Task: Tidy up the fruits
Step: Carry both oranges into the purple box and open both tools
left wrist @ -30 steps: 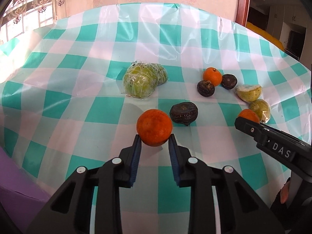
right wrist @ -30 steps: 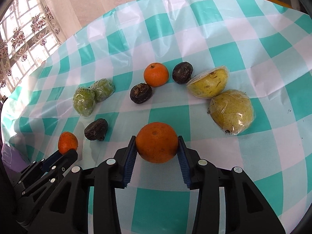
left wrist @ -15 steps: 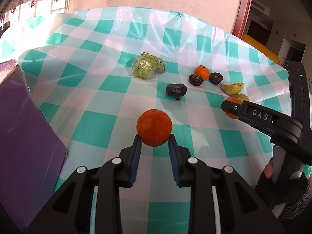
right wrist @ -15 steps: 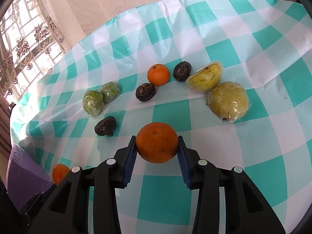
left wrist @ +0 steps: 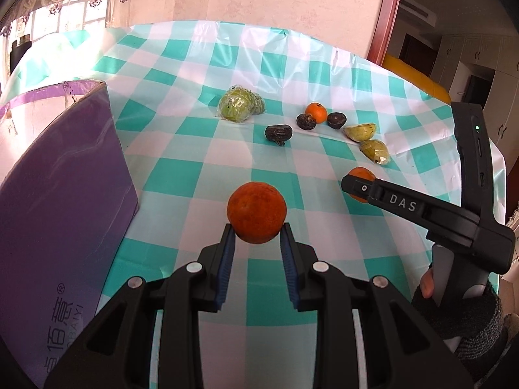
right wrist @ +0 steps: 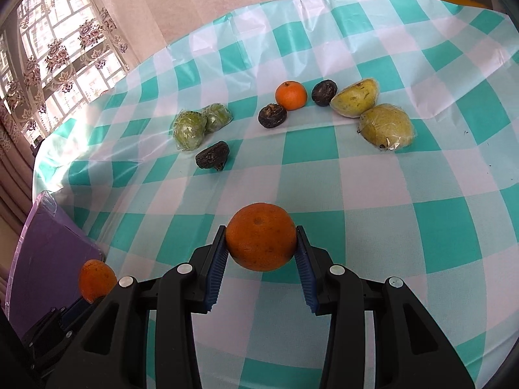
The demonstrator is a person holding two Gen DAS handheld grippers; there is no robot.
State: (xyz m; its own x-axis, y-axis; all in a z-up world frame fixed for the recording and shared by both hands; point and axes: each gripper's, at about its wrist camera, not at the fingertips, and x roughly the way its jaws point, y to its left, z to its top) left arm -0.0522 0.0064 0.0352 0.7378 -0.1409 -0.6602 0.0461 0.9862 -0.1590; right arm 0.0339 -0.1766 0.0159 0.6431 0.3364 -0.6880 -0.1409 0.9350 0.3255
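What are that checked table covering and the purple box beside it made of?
The teal-and-white checked table covering looks like thin plastic film: glossy, with sharp fold creases and bright window glare. The purple box seems to be cardboard under a smooth printed or laminated skin: flat stiff sides, a soft sheen and white lettering.

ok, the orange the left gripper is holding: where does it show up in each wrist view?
Left wrist: the orange sits centre, low in the frame, between the left gripper fingers.
Right wrist: same orange at lower left, beside the right gripper's body.
Shared landmark: the purple box, left in both views.
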